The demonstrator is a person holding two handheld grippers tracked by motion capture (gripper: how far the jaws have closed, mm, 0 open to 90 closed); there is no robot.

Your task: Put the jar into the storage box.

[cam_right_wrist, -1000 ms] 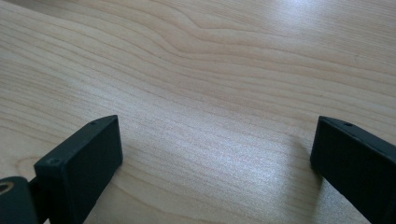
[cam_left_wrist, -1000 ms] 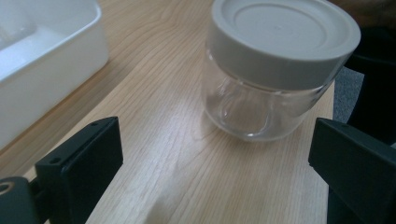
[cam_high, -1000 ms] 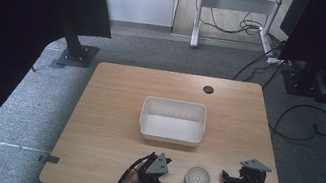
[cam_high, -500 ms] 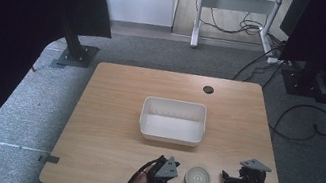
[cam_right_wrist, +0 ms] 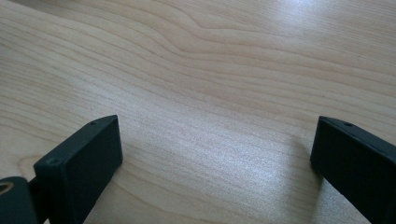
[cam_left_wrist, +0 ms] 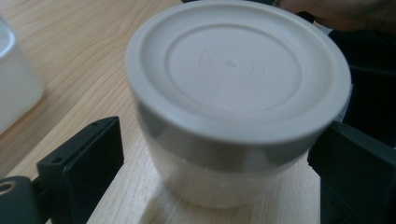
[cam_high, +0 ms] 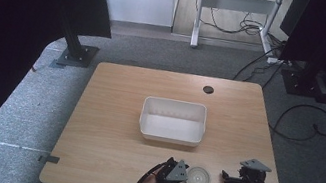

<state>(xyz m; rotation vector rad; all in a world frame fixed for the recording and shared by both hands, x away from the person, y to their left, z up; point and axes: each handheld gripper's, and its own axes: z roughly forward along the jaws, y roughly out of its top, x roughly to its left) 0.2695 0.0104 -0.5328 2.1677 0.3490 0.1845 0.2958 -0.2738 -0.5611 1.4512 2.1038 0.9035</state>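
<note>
Looks like a lab or office test room set up for recording. Grey carpet floor (cam_high: 19, 117) under a lone wooden desk (cam_high: 111, 113) with a cable hole (cam_high: 208, 89), flanked by black stand bases (cam_high: 76, 54) and dark panels (cam_high: 16, 20). Loose cables (cam_high: 308, 122) trailing past a white metal frame (cam_high: 235, 2) behind.

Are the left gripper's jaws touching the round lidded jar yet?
Apart. In the left gripper view the left gripper straddles the jar, with bare table visible between the left-hand jaw and its wall.
</note>
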